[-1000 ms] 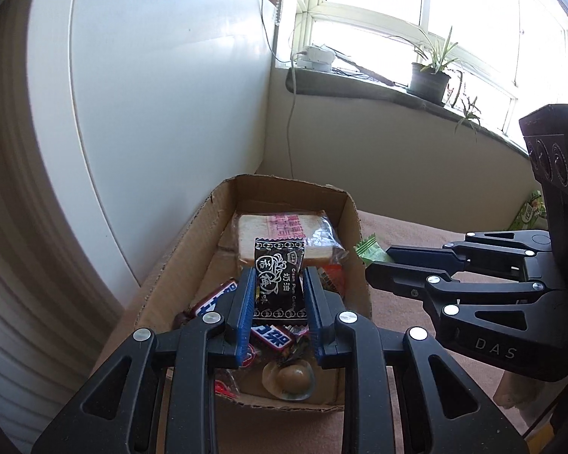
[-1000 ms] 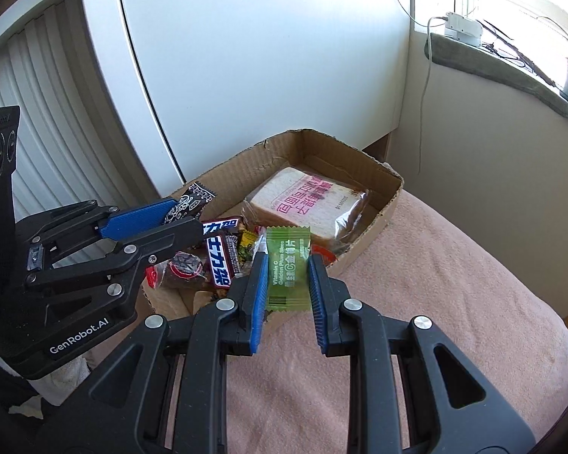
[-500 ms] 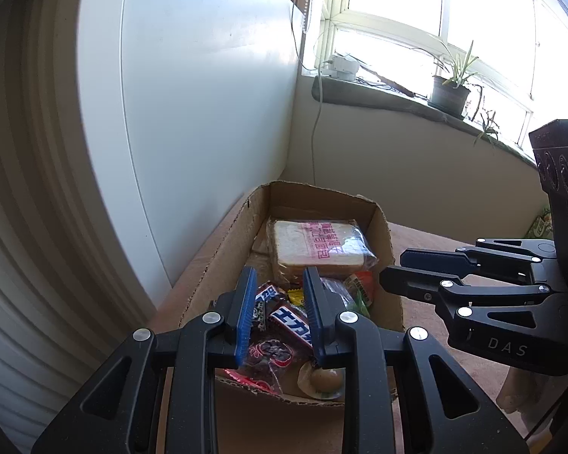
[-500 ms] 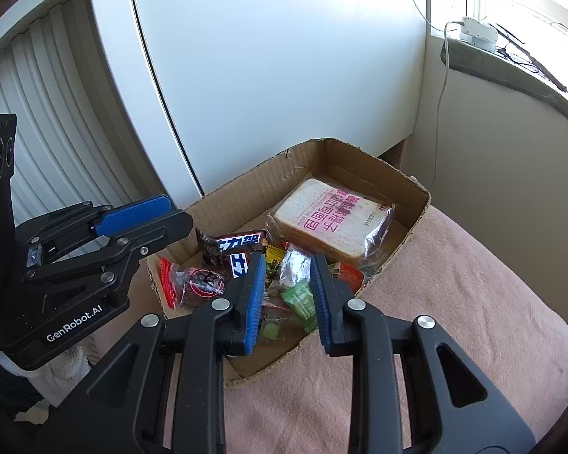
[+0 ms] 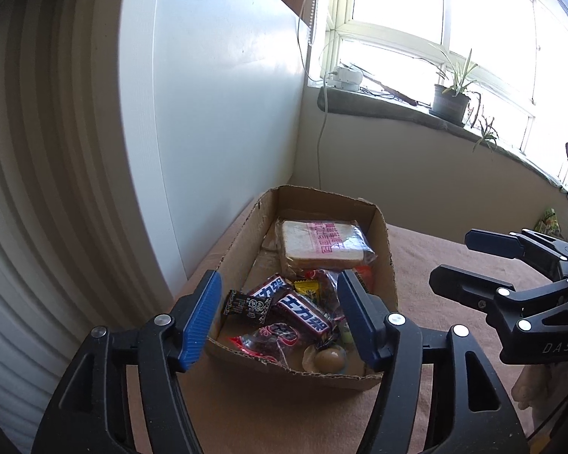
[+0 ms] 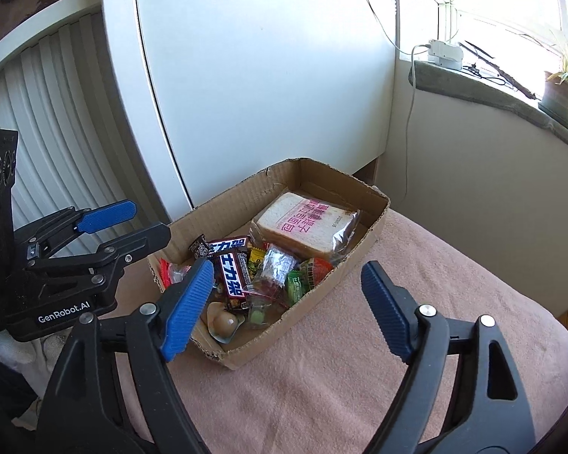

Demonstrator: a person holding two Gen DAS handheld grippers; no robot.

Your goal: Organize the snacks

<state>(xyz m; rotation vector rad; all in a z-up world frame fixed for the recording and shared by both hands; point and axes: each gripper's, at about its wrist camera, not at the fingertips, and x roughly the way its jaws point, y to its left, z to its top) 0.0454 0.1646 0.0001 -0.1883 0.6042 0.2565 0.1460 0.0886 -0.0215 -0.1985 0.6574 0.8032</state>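
Your left gripper [image 5: 280, 317] and right gripper [image 6: 287, 302] are opening, both empty. The black packet [image 5: 246, 304] and green packet [image 6: 295, 287] you held now lie in the box [image 6: 322, 304]. Fetch more.

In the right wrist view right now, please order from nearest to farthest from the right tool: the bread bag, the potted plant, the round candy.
1. Round candy: near end of the cardboard box, just beyond the right tool, whose jaws are opening with nothing between them.
2. Bread bag: far end of the box.
3. Potted plant: windowsill, far right.
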